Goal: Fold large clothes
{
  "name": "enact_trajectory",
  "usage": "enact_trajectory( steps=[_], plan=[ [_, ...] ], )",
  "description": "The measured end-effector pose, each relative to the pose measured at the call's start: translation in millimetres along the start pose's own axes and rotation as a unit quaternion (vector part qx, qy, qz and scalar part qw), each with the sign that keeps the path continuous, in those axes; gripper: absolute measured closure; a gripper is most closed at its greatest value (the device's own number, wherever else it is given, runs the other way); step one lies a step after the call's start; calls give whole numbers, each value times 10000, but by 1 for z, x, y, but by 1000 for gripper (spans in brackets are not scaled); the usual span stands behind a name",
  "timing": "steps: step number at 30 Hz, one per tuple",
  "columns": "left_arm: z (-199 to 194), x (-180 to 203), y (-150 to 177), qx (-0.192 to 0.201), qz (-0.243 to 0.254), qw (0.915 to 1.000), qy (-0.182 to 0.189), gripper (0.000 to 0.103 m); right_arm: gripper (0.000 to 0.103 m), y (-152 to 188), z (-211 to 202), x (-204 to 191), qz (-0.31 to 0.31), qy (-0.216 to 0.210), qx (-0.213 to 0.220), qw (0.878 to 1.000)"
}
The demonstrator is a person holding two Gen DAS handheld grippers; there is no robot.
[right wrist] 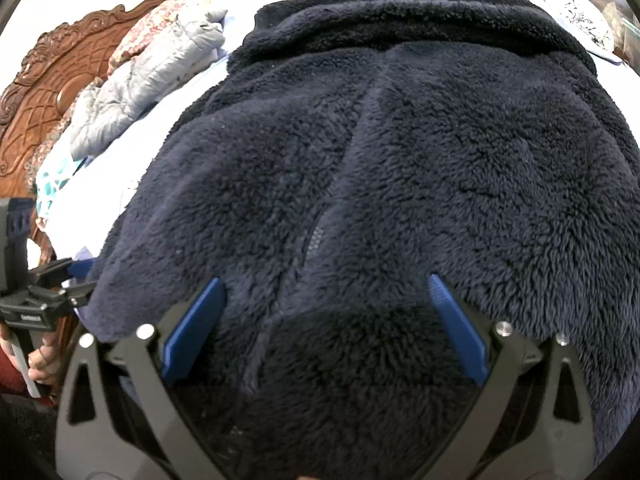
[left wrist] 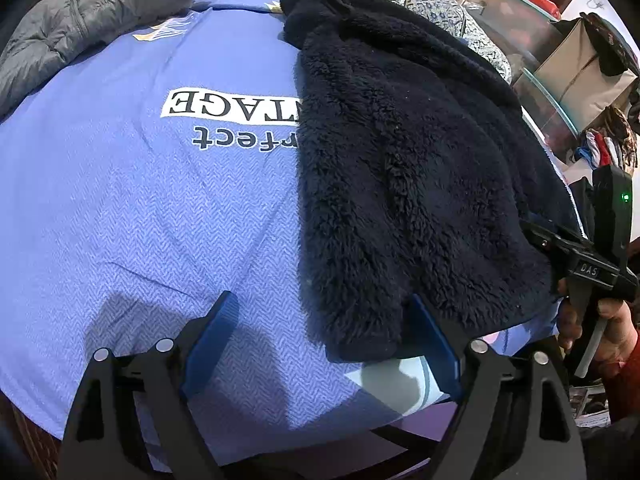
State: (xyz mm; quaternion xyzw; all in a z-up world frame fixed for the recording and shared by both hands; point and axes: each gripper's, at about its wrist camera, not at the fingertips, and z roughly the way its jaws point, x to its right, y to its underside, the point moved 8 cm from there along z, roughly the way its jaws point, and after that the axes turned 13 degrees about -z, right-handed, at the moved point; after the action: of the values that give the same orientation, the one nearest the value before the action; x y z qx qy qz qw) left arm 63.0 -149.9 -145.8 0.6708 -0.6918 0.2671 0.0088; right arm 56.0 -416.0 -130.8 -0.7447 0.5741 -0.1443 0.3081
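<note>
- Across the right half of the blue printed sheet lies the navy fleece jacket, already doubled lengthwise.
- Thick pile: likely soft, bulky, limp, not slippery; layers may slide apart when lifted.
- Left gripper, jaws apart, straddles the near hem corner.
- Right gripper, jaws apart, hovers over the hem; pinching all layers there looks best.

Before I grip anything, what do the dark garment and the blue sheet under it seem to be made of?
The navy fleece jacket looks like deep-pile synthetic fleece: shaggy, matte, clumped fibres. The blue sheet looks like thin woven cloth, matte, with a fine herringbone pattern and printed lettering; fibre unclear.
</note>
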Motion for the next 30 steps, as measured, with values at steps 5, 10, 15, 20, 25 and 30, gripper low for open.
enact_trajectory(
  steps=[5,10,15,20,25,30],
  plan=[
    [-2,3,-2,-107,86,9999,7,2,6,-11,-1,6,26,7,-181,9998],
    [-25,-2,-14,39,-158,9997,177,2,20,-34,-36,-13,27,-158,319,9994],
    [-70,-26,-35,581,-597,9956,424,2,20,-51,-68,-90,-1211,-502,730,9887],
    [-102,-61,-43,868,-1079,9893,458,2,20,-36,-49,-159,-2413,-725,472,9666],
    [-105,-74,-34,771,-1408,9851,625,2,20,-27,-10,-179,-2830,-748,82,9562],
    [-96,-71,-23,658,-1405,9854,694,2,20,-32,20,-208,-3401,-569,-82,9386]
  ],
)
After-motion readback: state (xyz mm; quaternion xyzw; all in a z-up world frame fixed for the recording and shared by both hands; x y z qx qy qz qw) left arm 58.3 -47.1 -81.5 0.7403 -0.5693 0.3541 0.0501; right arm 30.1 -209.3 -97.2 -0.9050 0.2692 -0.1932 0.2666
